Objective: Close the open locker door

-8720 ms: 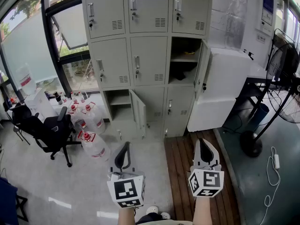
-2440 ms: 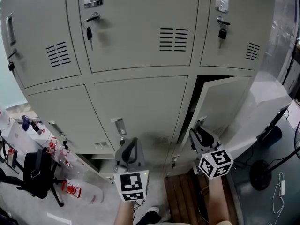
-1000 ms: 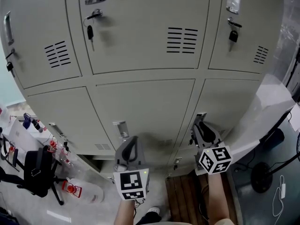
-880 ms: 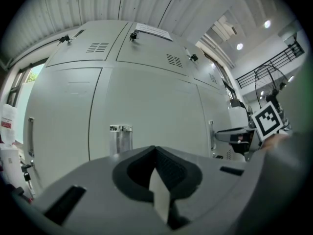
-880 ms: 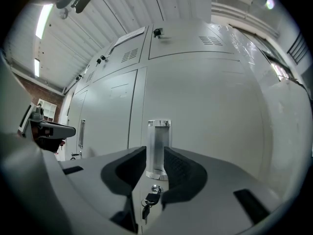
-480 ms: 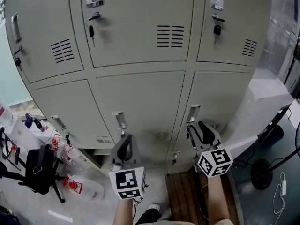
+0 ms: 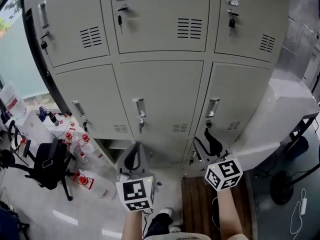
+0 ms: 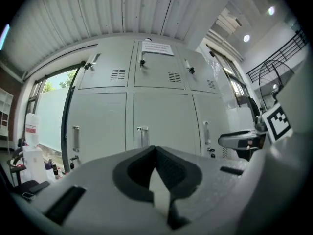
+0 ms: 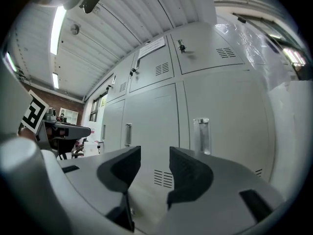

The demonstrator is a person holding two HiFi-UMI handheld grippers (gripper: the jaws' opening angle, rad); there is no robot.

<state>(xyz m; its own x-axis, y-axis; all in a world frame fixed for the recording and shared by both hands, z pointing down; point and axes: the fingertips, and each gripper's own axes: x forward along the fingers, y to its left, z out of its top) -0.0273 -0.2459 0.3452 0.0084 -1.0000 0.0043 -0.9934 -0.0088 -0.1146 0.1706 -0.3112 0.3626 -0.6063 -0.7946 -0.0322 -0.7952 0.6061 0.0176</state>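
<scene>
The grey locker door (image 7: 235, 101) in the middle row at the right lies flush with its neighbours, its handle (image 7: 212, 107) and key showing. My right gripper (image 7: 204, 143) hangs just below and in front of that handle, clear of it; its jaws have just been opening and nothing is between them. In the right gripper view the right gripper (image 9: 155, 153) stands open before the same door (image 9: 230, 116). My left gripper (image 7: 134, 153) is held level in front of the middle column, its pads together. In the left gripper view the left gripper (image 8: 156, 150) holds nothing.
A bottom-row compartment (image 7: 107, 146) at the lower left stands open. Water bottles (image 7: 82, 139) and a black chair (image 7: 47, 166) crowd the floor at the left. A white wrapped unit (image 7: 295, 104) adjoins the lockers at the right, with a fan base (image 7: 282, 186) and wooden floor strip (image 7: 197, 199) below.
The right door, ajar earlier, is now flush. Both grippers have drawn back from the lockers, and the right jaws have opened and come off the handle area.
</scene>
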